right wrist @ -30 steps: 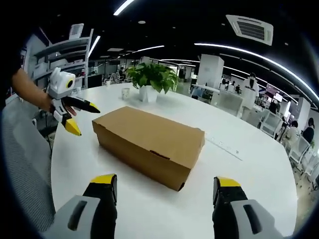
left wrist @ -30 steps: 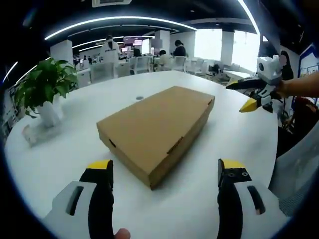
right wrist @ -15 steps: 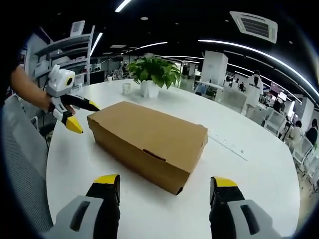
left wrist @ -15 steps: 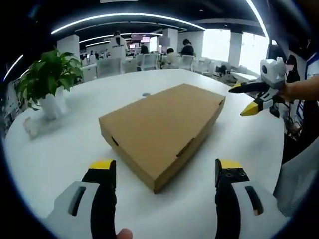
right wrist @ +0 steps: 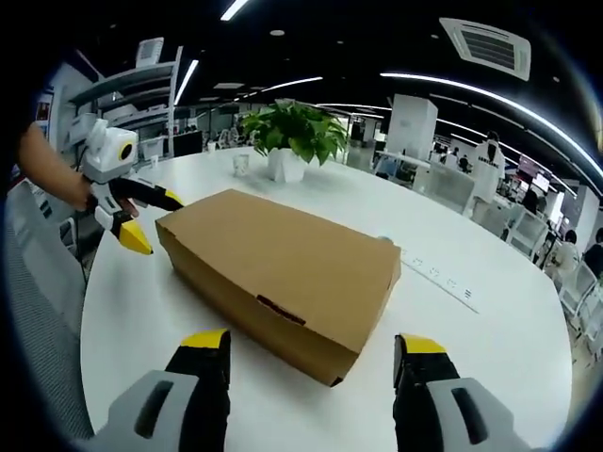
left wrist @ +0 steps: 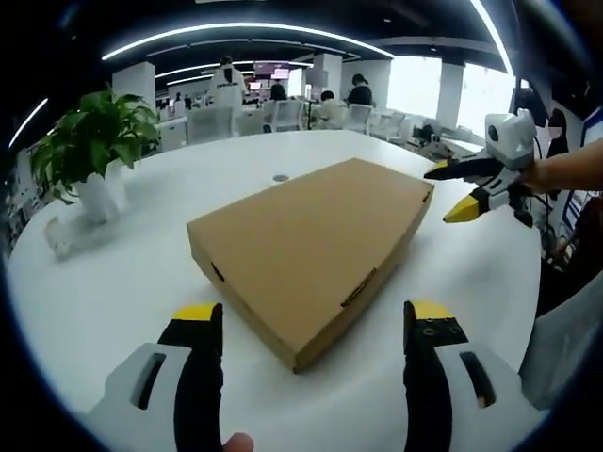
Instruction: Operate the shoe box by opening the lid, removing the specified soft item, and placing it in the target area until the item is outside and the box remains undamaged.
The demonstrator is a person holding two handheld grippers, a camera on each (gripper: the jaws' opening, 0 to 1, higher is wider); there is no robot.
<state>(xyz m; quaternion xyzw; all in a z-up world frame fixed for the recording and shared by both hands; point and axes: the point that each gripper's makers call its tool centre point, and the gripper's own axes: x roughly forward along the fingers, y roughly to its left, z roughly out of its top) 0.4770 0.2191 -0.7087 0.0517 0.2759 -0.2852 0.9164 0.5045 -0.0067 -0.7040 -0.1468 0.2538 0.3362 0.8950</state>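
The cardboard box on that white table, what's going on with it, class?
A person holds a two-jaw tool in each hand, one at each end of a closed cardboard shoe box on a round white table. The left tool and right tool are both open and empty, neither touching the box. The lid is shut, so nothing has been taken out. A potted plant stands farther back.

Open office: ceiling light strips [left wrist: 236,30], white desks and chairs [left wrist: 283,115], bright windows [left wrist: 415,85].
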